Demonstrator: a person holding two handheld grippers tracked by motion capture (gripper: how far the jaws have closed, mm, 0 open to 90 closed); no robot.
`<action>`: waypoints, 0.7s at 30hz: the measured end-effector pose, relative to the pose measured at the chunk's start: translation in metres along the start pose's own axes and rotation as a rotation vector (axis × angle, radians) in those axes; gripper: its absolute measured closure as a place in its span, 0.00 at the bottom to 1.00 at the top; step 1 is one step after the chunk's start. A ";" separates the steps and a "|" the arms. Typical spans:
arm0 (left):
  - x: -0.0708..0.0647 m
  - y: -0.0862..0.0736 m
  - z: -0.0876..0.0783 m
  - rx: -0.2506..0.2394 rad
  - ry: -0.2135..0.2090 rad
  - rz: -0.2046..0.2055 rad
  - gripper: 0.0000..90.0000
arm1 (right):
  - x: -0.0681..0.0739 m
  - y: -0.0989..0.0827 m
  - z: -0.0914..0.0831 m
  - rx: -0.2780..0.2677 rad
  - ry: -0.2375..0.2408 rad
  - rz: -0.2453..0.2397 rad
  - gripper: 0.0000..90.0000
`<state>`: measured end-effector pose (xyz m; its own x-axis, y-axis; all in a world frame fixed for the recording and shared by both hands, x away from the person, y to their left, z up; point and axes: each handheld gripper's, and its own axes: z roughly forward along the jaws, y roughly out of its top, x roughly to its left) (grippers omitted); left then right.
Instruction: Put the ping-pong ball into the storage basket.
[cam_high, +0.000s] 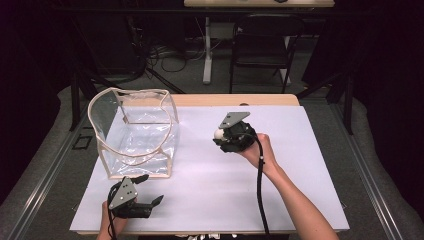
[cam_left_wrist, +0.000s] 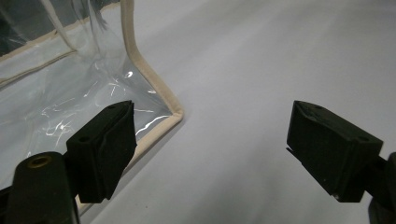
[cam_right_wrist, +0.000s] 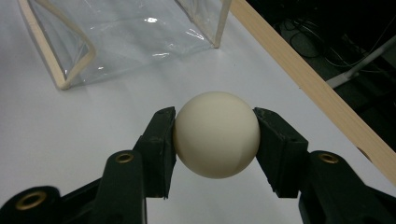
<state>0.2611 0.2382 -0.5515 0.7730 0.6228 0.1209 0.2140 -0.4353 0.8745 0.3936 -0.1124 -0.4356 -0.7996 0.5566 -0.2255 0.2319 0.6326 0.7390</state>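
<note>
The cream ball (cam_right_wrist: 216, 134) was clamped in the right gripper (cam_right_wrist: 215, 140), apparently lifted above the white table (cam_high: 300, 165), right of the clear bag (cam_high: 135, 131). The left gripper (cam_left_wrist: 210, 149) was spread empty. A steady carry over the bag's rim was advised.

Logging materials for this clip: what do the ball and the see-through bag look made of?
Ball: smooth matte cream, likely hard plastic; it holds its round shape between the right gripper's jaws. Bag: clear glossy plastic film, creased with glints, edged in beige, seemingly fabric, trim.
</note>
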 end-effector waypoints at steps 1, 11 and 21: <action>0.000 0.000 0.000 0.001 0.000 0.000 0.18 | 0.000 0.001 0.000 0.000 0.002 0.000 0.56; 0.000 0.000 0.000 0.001 0.000 0.001 0.18 | -0.002 0.007 0.005 0.004 0.008 -0.003 0.56; 0.000 0.000 0.000 0.000 0.000 0.001 0.18 | -0.003 0.015 0.009 0.006 0.011 -0.004 0.56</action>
<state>0.2612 0.2380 -0.5515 0.7732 0.6223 0.1218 0.2132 -0.4360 0.8743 0.4047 -0.0998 -0.4297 -0.8068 0.5478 -0.2212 0.2318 0.6379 0.7344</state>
